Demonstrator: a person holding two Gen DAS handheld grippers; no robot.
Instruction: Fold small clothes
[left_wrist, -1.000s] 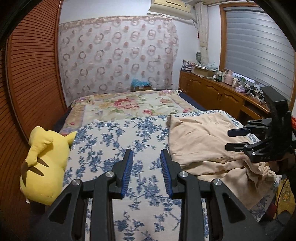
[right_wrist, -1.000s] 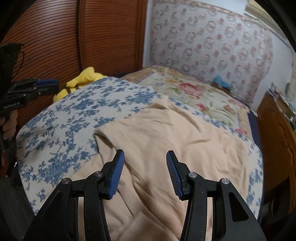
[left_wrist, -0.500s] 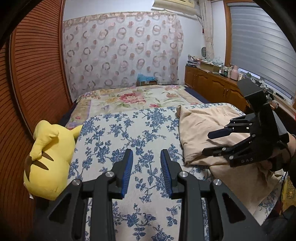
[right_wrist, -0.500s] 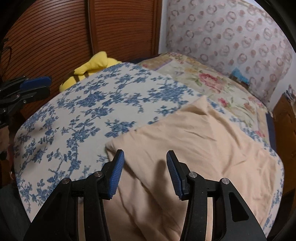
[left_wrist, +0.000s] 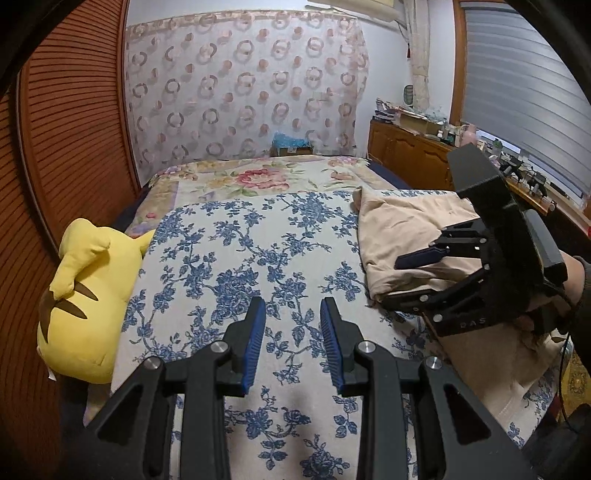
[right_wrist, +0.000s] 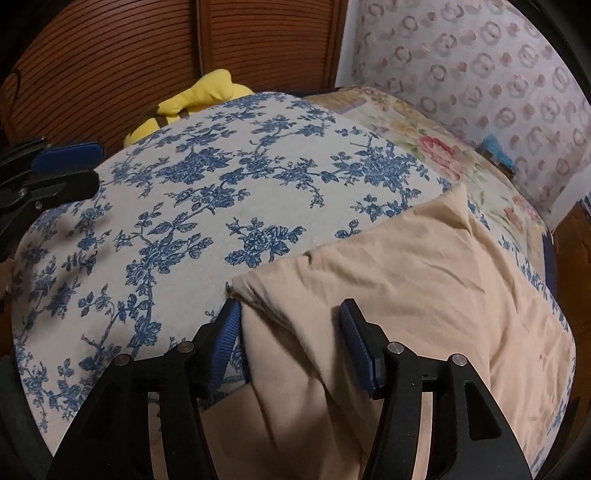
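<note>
The right gripper (right_wrist: 290, 332) is low over the near corner of the beige garment (right_wrist: 417, 295), its jaws opening with a fold of the cloth between them. The left gripper (left_wrist: 291, 339) hovers spread and empty above the blue-flowered bedspread (left_wrist: 236, 273). The garment lies on the bed's right half, its long axis running from the near edge toward the curtain (left_wrist: 243, 88). A yellow plush toy (left_wrist: 85, 302) lies at the left edge.

Both wrist views share the bed (left_wrist: 229, 258)
</note>
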